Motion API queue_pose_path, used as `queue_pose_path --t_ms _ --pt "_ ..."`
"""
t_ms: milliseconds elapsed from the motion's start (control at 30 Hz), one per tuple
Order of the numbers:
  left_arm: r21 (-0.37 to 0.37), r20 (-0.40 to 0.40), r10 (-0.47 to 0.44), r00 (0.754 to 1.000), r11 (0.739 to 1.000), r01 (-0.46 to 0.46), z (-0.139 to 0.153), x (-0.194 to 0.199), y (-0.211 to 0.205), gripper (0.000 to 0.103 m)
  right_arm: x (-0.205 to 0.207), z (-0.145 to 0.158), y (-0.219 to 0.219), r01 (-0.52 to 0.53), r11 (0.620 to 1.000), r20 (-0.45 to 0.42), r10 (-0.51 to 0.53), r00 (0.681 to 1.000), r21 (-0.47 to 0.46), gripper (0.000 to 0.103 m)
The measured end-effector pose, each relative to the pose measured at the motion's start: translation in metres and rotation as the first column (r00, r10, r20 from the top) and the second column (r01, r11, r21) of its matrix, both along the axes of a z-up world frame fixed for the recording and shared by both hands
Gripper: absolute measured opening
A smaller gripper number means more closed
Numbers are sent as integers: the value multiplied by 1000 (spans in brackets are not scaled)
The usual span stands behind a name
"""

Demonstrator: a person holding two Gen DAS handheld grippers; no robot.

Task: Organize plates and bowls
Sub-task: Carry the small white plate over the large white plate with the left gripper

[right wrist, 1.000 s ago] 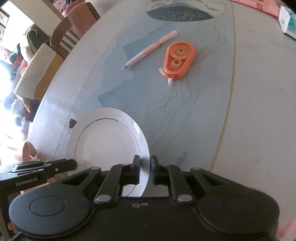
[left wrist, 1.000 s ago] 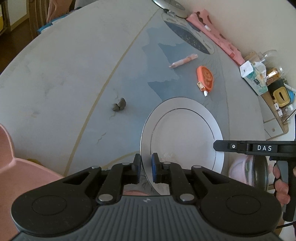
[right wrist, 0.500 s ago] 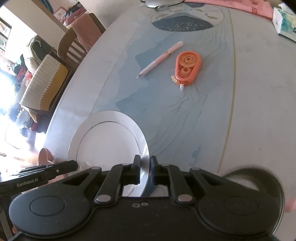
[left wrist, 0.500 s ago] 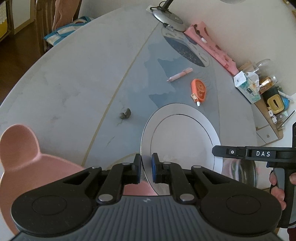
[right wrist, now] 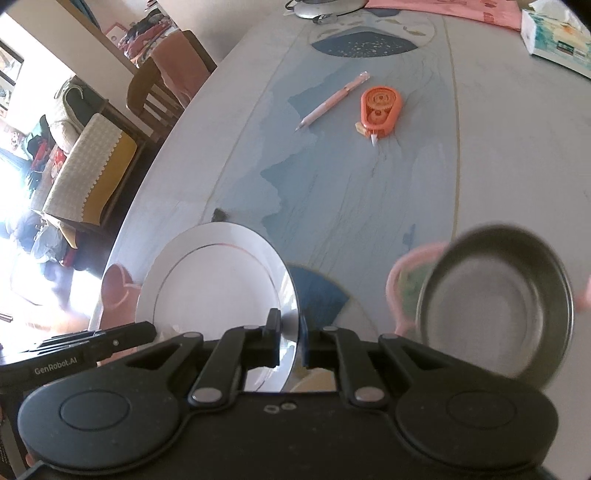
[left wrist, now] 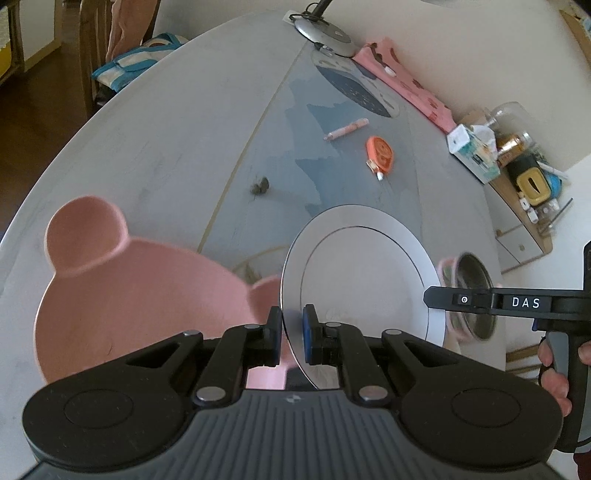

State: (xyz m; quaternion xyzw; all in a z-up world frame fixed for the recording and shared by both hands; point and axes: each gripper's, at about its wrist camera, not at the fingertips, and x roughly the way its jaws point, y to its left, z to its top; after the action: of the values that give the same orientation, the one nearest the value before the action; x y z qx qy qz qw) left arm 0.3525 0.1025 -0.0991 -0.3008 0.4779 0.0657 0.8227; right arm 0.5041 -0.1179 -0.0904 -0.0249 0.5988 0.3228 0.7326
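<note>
A white plate (left wrist: pixel 364 273) with a thin dark ring is held above the table by both grippers. My left gripper (left wrist: pixel 292 334) is shut on its near-left rim. My right gripper (right wrist: pixel 290 339) is shut on the plate's (right wrist: pixel 218 291) opposite rim. A pink bear-eared bowl (left wrist: pixel 122 291) lies below to the left of the plate. A steel bowl (right wrist: pixel 498 306) sits in a pink-rimmed dish (right wrist: pixel 400 280) at the right; it also shows in the left wrist view (left wrist: pixel 476 295).
An orange correction-tape dispenser (left wrist: pixel 380 153) and a pink pen (left wrist: pixel 345 130) lie on the blue part of the round table (left wrist: pixel 147 147). A small dark scrap (left wrist: pixel 260 184) lies nearby. A tissue box (left wrist: pixel 474 153), lamp base (left wrist: pixel 325 31) and chairs (right wrist: pixel 162 85) stand around.
Both grippers have lifted the plate higher and drawn back. The pink bear bowl and the steel bowl have come fully into view below.
</note>
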Motion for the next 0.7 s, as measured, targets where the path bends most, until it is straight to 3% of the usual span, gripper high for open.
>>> queue_pose_path --t_ms 700 --pt "10 12 -94 995 996 94 25 -117 12 10 -132 21 4 78 997 37 -78 996 5 10"
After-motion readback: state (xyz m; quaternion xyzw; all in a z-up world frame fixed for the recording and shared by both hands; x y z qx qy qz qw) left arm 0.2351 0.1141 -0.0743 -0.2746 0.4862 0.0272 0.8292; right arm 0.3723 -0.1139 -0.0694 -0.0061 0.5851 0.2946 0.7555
